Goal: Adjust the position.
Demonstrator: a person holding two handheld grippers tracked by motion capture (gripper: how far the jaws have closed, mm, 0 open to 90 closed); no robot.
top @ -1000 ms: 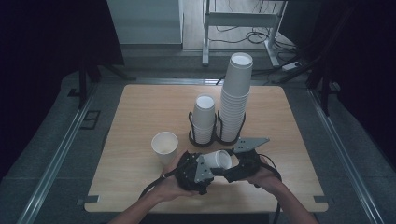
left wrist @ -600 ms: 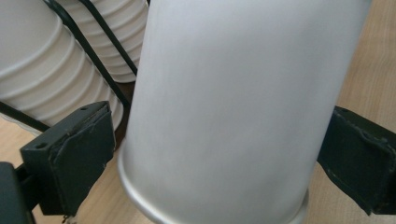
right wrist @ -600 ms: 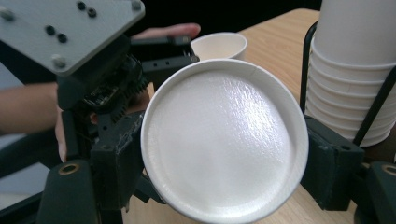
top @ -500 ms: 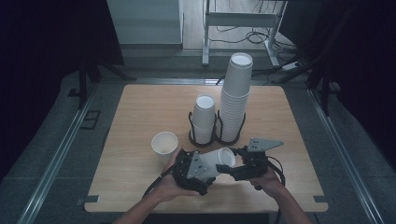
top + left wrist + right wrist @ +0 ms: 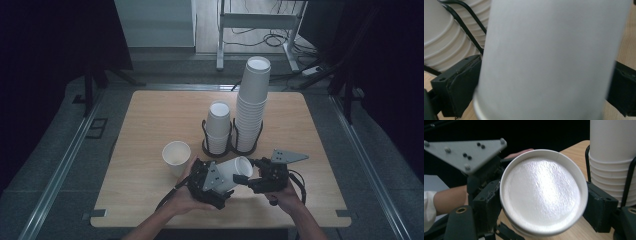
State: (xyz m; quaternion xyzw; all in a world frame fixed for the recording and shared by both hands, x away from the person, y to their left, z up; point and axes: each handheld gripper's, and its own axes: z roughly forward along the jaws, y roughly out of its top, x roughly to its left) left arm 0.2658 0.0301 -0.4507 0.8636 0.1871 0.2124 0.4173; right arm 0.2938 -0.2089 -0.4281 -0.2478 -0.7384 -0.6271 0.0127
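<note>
We see a white paper cup (image 5: 235,169) lying on its side in the air, low over the table (image 5: 150,115), near the table's 6 o'clock edge and between the two tools. The right gripper (image 5: 248,179) comes in from 3 o'clock and is clamped on the paper cup. In the right gripper view its two black pads press on the cup (image 5: 544,192) at 9 and 3 o'clock, and one round end of the cup faces the camera. The left gripper (image 5: 224,181) comes in from 8 o'clock. Its jaws have just been opening and now stand at their widest. In the left gripper view the cup wall (image 5: 549,60) passes between them, but we cannot say for sure that the pads press on it, so we read this tool as released. A second cup (image 5: 176,156) stands upright on the table at about 10 o'clock from the held one, just beside the left hand (image 5: 187,197). At 12 o'clock from the grippers there is a black wire holder (image 5: 232,145) with two rings. Its left ring holds a short stack (image 5: 219,125) of cups and its right ring holds a tall stack (image 5: 252,100). The two stacks stand side by side and nearly touch.
</note>
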